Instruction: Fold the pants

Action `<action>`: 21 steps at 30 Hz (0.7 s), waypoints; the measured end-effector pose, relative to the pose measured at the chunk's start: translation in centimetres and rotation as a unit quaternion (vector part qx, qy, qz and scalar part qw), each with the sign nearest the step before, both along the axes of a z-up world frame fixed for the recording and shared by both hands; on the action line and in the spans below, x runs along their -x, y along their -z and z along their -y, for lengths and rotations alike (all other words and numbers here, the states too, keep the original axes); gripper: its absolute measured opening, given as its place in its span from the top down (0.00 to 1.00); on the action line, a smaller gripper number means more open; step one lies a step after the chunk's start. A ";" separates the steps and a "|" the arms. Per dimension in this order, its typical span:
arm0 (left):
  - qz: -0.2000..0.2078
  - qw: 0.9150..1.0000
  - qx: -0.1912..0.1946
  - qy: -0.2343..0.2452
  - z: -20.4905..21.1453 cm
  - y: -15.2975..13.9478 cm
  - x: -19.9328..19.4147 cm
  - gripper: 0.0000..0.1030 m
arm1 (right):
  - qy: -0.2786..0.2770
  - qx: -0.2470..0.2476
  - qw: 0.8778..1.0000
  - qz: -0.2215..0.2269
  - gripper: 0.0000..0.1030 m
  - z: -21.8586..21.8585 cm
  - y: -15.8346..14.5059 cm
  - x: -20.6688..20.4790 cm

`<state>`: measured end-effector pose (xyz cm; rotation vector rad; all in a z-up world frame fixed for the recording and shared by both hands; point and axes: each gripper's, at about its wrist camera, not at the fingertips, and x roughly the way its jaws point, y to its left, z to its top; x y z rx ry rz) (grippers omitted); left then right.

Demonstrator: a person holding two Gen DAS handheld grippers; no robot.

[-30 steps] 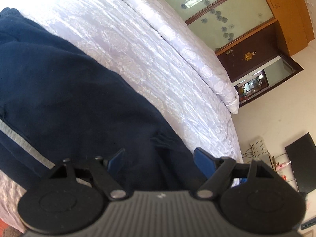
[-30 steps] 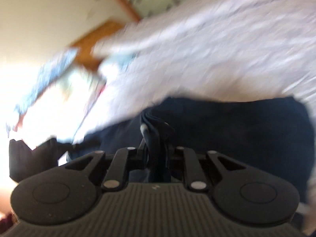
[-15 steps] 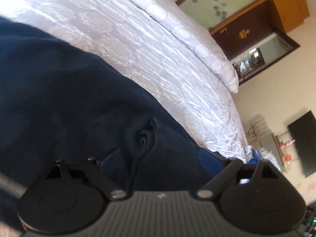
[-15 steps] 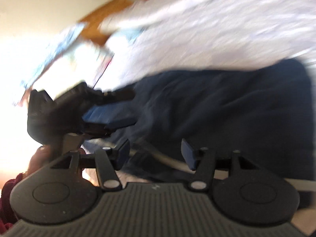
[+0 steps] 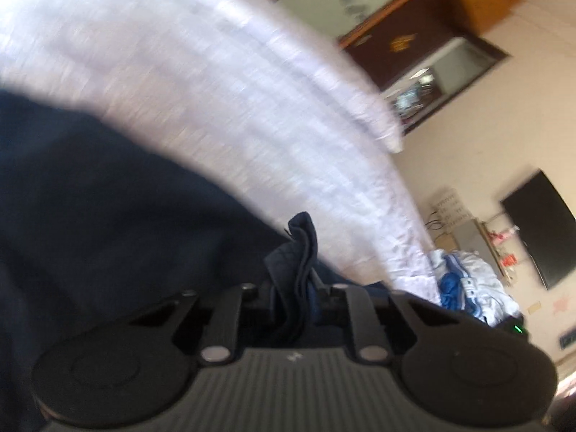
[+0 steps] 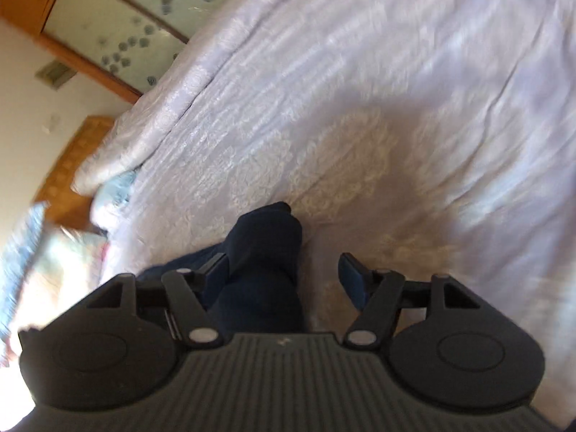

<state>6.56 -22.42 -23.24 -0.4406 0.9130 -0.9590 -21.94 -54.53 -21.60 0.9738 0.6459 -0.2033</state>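
Dark navy pants [image 5: 108, 216] lie on a bed with a pale lilac quilt [image 5: 180, 82]. In the left wrist view my left gripper [image 5: 297, 288] is shut on a bunched fold of the pants, which sticks up between the fingers. In the right wrist view my right gripper [image 6: 284, 273] is open; a corner of the navy pants [image 6: 264, 252] lies between its fingers, close to the left finger [image 6: 216, 270], over the quilt [image 6: 360, 108].
A folded quilt roll [image 6: 162, 108] runs along the bed's far side by a wooden-framed glass cabinet [image 6: 118, 28]. A heap of white and blue laundry [image 5: 464, 280], a dark screen [image 5: 540, 223] and a doorway [image 5: 432, 72] lie beyond the bed's edge.
My left gripper has closed on a fold of the pants and both views are blurred by motion. My right gripper, open half a second ago, has swung towards the bare quilt and stays open.
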 end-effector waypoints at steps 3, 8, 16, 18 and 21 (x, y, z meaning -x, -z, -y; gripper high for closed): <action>0.066 0.997 0.039 -0.008 -0.9 -1.9 0.8 0.86 | -0.019 -0.034 0.999 0.015 0.80 -0.5 -0.7 -0.8; 0.031 0.999 -0.013 -0.036 -0.5 0.6 -1.1 0.85 | -0.047 0.037 0.993 0.102 0.82 -1.8 -5.3 -0.3; -0.046 0.997 -0.028 -0.047 -1.4 2.0 -1.5 0.23 | -0.023 0.005 1.000 0.020 0.49 -1.9 -1.5 -1.4; -0.040 0.997 -0.036 -0.061 -2.7 1.5 -0.8 0.12 | -0.033 0.006 0.999 0.027 0.43 -2.2 -2.3 -0.1; -0.062 0.995 -0.055 -0.063 -4.4 1.5 0.6 0.14 | -0.044 0.010 0.998 0.033 0.40 -3.0 -3.0 2.4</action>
